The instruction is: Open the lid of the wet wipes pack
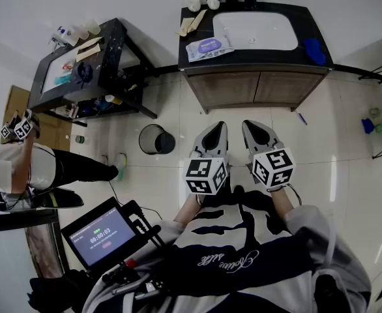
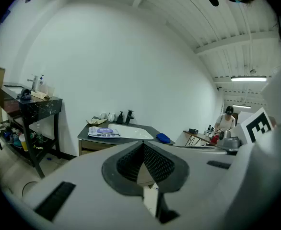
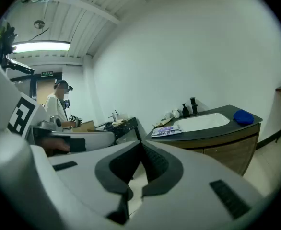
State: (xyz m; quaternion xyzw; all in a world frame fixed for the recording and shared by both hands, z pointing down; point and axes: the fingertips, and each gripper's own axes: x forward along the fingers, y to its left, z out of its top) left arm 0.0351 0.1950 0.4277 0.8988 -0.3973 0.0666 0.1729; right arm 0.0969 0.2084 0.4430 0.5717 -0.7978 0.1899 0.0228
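Fingers (image 2: 155, 166) on your left gripper (image 1: 216, 130) are pressed together on nothing, and your right gripper (image 1: 251, 128) is the same: closed and empty. The wet wipes pack (image 1: 208, 47) lies flat in the upper middle of the head view, on the dark counter (image 1: 263, 57) just left of the white basin (image 1: 255, 30), well apart from both grippers. I'd judge you're at the approach. Next, close in, part the jaws, steady the pack and catch the lid's edge.
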